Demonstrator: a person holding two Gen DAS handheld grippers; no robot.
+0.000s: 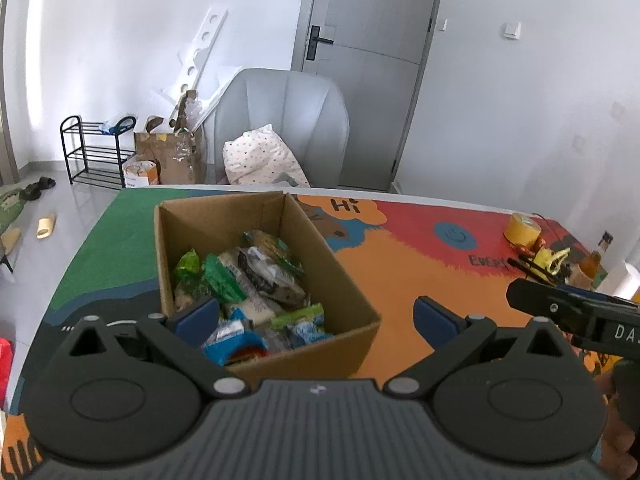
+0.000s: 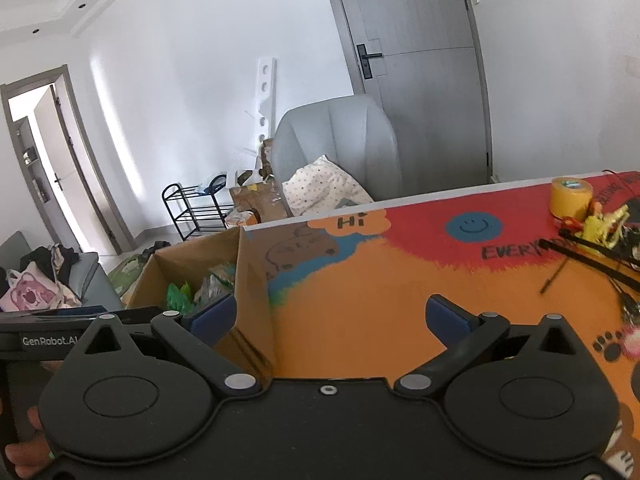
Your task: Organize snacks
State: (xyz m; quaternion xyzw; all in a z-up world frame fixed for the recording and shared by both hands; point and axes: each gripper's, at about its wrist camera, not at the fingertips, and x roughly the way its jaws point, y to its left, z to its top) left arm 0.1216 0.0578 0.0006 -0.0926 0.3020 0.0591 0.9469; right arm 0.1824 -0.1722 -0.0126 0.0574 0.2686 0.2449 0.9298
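Note:
An open cardboard box [image 1: 344,280] stands on the colourful table mat [image 1: 420,272]. It holds several snack packets [image 1: 256,280] in green, blue and clear wrappers. My left gripper [image 1: 316,316] is open and empty, above the box's near right corner. My right gripper [image 2: 328,316] is open and empty, over the orange mat just right of the box [image 2: 252,276]. The right gripper's body shows at the right edge of the left wrist view [image 1: 576,312]. Green packets [image 2: 180,294] show inside the box in the right wrist view.
A yellow tape roll [image 1: 522,229] and a tangle of yellow clips and black cables [image 2: 600,236] lie at the table's far right. A grey armchair [image 1: 288,120] with a dotted pillow stands behind the table. A shoe rack [image 1: 96,152] is by the wall.

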